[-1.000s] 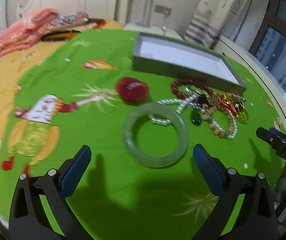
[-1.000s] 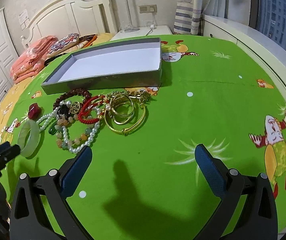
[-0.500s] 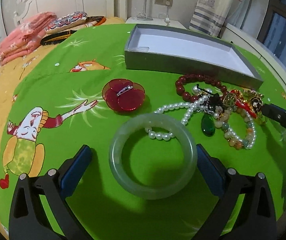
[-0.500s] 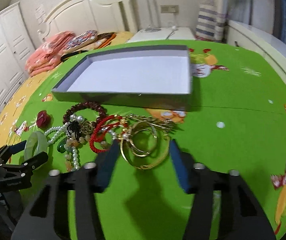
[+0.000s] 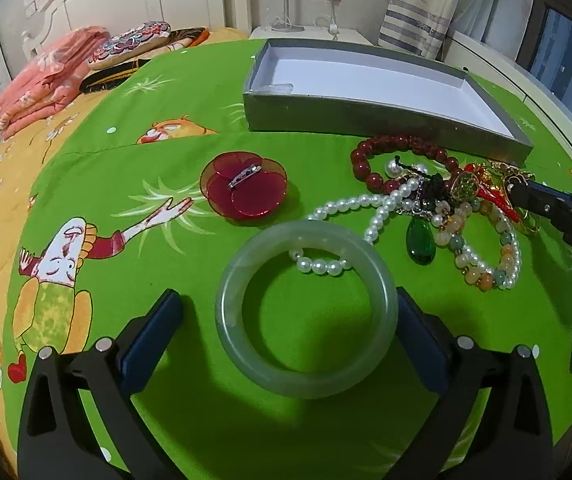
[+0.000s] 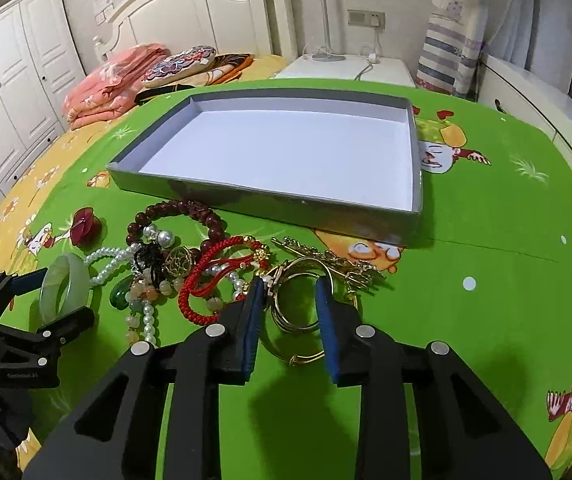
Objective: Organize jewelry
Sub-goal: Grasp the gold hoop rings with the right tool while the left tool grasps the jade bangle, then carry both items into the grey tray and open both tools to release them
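The left claw (image 5: 286,332) is standing spread around the jade bangle (image 5: 306,310), one finger at each side, probably so it can squeeze it from outside. The right claw (image 6: 288,312) is partly narrowed around the gold bangles (image 6: 298,300); whether it is pinching them, I cannot tell. The box (image 6: 414,160) is lying beyond both claws, with nothing inside. Only the left view is showing pearls (image 5: 322,266) lying inside the jade bangle; only the right view is showing the gold bangles clearly.
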`<action>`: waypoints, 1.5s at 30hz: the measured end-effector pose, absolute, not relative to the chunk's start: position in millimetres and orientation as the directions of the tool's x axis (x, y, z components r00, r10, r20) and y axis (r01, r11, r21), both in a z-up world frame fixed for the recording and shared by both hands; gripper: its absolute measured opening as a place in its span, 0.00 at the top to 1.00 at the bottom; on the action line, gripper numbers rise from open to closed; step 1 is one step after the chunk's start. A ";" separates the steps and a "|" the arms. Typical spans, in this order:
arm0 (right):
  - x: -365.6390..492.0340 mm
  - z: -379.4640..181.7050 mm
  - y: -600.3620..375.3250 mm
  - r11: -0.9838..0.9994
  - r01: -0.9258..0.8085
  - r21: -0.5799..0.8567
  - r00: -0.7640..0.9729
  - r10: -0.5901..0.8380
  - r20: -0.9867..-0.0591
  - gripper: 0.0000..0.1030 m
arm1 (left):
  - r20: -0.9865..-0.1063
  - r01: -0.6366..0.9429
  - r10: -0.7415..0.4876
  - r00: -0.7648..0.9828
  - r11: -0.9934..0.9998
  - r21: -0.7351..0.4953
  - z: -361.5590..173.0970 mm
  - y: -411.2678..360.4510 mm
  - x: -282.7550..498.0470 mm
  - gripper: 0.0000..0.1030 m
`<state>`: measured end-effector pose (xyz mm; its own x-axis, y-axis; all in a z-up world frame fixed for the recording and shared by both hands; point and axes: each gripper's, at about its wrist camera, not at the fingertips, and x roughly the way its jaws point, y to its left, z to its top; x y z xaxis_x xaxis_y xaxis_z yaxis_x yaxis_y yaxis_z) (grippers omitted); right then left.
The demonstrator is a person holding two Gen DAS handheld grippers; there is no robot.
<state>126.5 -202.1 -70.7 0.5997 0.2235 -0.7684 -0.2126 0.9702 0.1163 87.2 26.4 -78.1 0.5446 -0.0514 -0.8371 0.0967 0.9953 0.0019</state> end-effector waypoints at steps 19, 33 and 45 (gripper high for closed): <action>96.9 -52.5 -217.8 0.960 -0.233 0.155 0.677 0.275 -0.682 0.89 | -0.783 0.091 -0.105 0.614 0.994 -0.062 -64.7 52.5 54.2 0.26; 155.9 -30.1 -232.6 0.953 -0.243 0.178 0.679 0.299 -0.671 0.89 | -0.684 0.146 -0.117 0.720 0.989 -0.015 7.8 39.1 131.7 0.26; 211.9 -49.7 -226.8 0.966 -0.230 0.122 0.600 0.239 -0.764 0.89 | -0.771 0.202 -0.109 0.627 0.979 0.026 -15.1 -8.4 244.1 0.26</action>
